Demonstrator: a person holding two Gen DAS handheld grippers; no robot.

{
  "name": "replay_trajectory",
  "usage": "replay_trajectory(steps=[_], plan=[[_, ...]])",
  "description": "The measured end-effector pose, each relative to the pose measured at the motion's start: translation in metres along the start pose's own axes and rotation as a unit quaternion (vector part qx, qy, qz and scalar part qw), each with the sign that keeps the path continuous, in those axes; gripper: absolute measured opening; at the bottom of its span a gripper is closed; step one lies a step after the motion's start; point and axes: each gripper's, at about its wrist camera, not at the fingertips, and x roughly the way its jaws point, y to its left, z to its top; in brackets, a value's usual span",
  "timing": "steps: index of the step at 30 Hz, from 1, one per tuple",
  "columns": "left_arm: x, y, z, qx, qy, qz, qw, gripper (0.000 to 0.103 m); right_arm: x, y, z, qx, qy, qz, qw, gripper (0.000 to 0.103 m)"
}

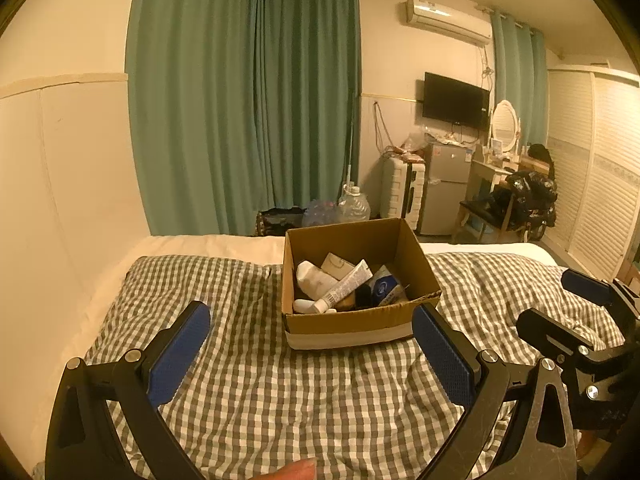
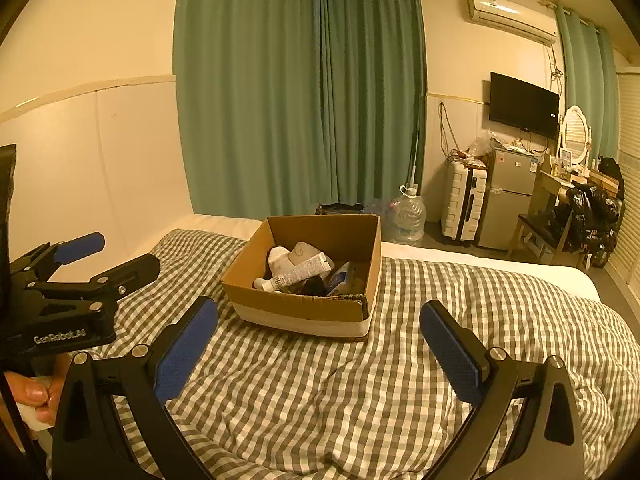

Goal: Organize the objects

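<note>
An open cardboard box [image 1: 348, 326] stands on the checked quilt [image 1: 256, 392]; it also shows in the right wrist view [image 2: 296, 310]. Inside lie a white tube [image 1: 346, 286], a white bottle [image 1: 314, 278], a blue-and-white packet [image 1: 386, 288] and other small items. My left gripper [image 1: 316, 332] is open and empty, just short of the box's near wall. My right gripper [image 2: 320, 332] is open and empty, also just short of the box. Each gripper shows at the edge of the other's view: the right [image 1: 560, 304], the left [image 2: 108, 254].
The quilt [image 2: 328, 392] covers a bed against the left wall. Beyond the bed stand green curtains [image 1: 248, 100], a water jug [image 1: 354, 204], a white suitcase [image 1: 402, 188], a small fridge [image 1: 446, 188] and a chair with black bags [image 1: 528, 200].
</note>
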Motion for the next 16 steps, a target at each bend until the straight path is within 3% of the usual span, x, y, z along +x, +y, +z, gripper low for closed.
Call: replay_trajectory(steps=[16], plan=[[-0.006,-0.023,-0.009,0.035,-0.002,0.006,0.9994,0.103,-0.005,-0.008,-0.007,0.008,0.008,0.003,1.0,0.101]])
